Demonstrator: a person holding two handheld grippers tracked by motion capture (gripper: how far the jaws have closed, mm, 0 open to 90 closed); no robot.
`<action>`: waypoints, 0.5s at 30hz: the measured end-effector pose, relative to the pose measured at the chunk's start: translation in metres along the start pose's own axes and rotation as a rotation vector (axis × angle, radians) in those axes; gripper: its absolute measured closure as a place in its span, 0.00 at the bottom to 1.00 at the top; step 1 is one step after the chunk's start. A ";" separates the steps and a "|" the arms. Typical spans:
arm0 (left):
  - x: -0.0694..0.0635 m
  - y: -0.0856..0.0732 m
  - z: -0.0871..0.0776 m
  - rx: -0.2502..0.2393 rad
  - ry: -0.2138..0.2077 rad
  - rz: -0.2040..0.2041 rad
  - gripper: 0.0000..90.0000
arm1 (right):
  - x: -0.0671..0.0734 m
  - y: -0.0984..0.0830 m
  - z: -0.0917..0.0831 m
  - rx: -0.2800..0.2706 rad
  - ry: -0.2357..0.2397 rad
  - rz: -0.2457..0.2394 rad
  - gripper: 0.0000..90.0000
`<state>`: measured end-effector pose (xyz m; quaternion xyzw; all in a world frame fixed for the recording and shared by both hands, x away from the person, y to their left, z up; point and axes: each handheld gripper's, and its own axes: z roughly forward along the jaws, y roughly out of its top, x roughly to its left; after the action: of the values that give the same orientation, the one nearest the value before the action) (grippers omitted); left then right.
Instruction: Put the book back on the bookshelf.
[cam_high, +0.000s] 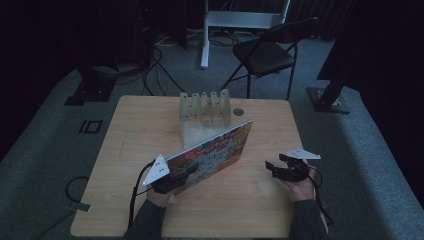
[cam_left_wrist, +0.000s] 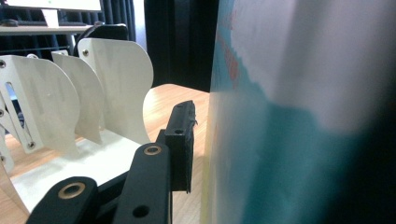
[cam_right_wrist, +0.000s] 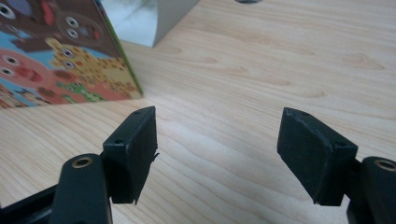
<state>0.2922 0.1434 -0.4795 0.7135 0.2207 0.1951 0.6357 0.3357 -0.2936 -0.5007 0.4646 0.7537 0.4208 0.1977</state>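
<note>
Wooden desk (cam_high: 125, 150): left gripper (cam_high: 172, 179) fingers clamp the picture book (cam_high: 215, 150) near its front edge; right gripper (cam_high: 280, 167) fingers wide, empty.

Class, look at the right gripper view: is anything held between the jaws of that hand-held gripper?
No, the right hand-held gripper stands open, with bare table between its jaws.

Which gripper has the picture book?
The left gripper, closed on the book's near edge beside the rack. The right gripper is open, empty, apart on the table.
</note>
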 end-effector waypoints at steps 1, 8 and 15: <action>0.000 -0.001 0.000 -0.001 0.001 -0.003 0.74 | -0.001 -0.001 0.001 0.004 -0.006 -0.006 0.31; -0.001 -0.004 0.001 -0.004 0.002 -0.018 0.77 | 0.000 -0.007 0.010 0.030 -0.031 -0.017 0.31; -0.001 -0.006 0.001 -0.005 0.001 -0.016 0.77 | 0.000 -0.011 0.015 0.045 -0.051 -0.026 0.31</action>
<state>0.2916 0.1427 -0.4859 0.7102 0.2262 0.1907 0.6388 0.3402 -0.2888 -0.5178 0.4697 0.7637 0.3891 0.2117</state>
